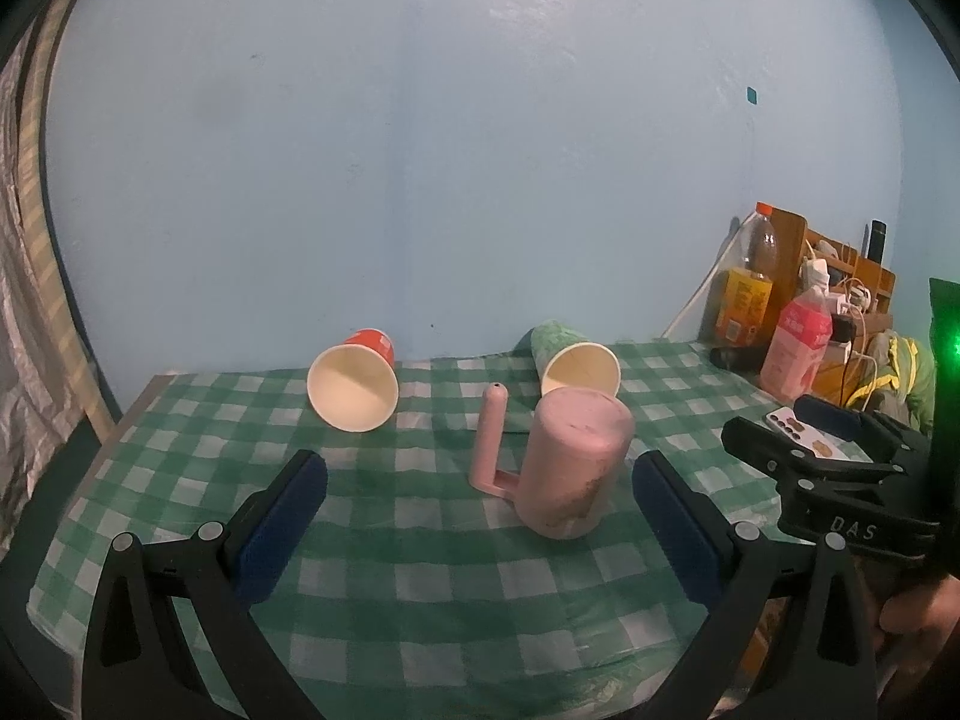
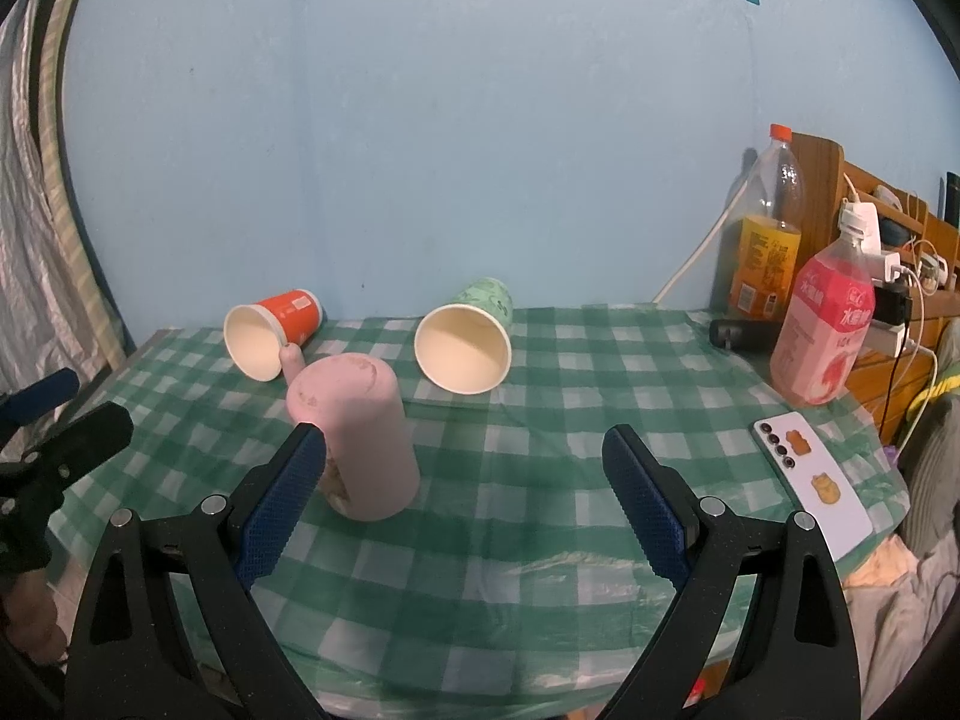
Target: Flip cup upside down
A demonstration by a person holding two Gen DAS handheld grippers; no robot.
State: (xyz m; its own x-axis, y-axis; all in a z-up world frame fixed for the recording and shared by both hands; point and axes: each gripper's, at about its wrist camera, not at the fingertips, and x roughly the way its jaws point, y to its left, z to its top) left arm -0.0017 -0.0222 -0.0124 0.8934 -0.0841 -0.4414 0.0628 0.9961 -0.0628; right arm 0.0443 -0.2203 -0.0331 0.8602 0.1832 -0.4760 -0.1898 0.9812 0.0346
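Both hand-held grippers, left (image 1: 480, 516) and right (image 2: 465, 498), released | pink cup (image 1: 573, 468) already inverted on table (image 1: 420, 588) | 2 paper cups lie sideways.

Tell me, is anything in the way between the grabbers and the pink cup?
Nothing visible is. The pink cup stands upside down on the checked cloth, just ahead of the open left gripper and open right gripper. The orange cup and green cup lie behind it.
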